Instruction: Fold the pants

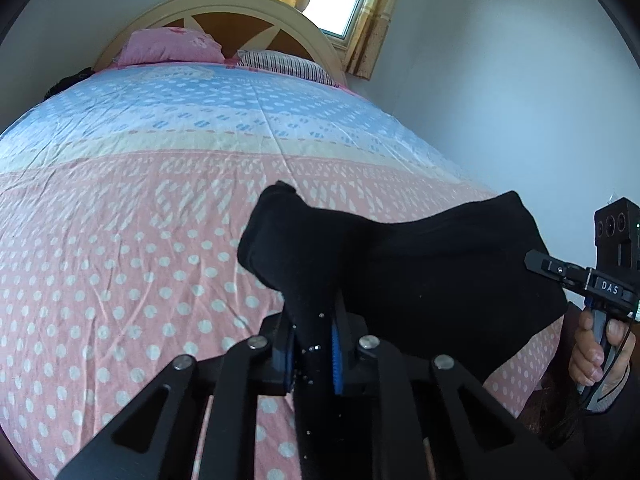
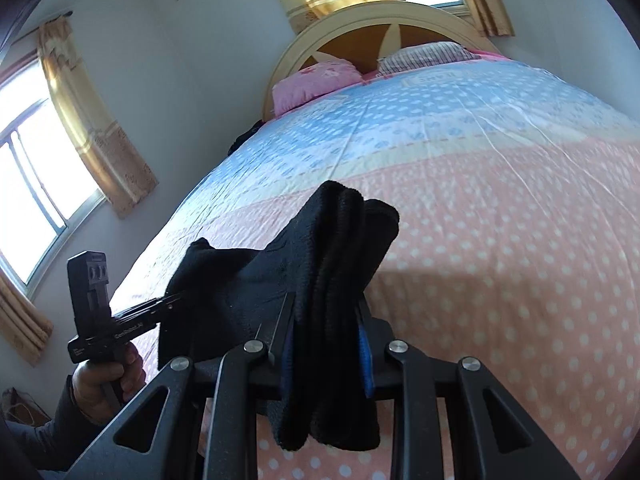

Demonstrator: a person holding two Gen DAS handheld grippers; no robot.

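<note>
**Both grippers clamped on the black pants, lifted off the bed**

Your left gripper (image 1: pixel 314 354) had its two fingers closed together on a bunched end of the black pants (image 1: pixel 420 272); the cloth ran up out from between the blue pads (image 1: pixel 337 354) and folded over just ahead of the fingertips. From there the pants stretched across to the right of those fingers, toward your right gripper (image 2: pixel 328 354).

Your right gripper's fingers were pressed on a thicker, ribbed bundle of the same pants, which stood up ahead of the fingertips and also hung down below them. To the left of those fingers the cloth sagged across to the other gripper.

Beyond both sets of fingers lay the dotted pink-and-blue bedspread (image 1: pixel 140 200), with the pants held above it.
</note>
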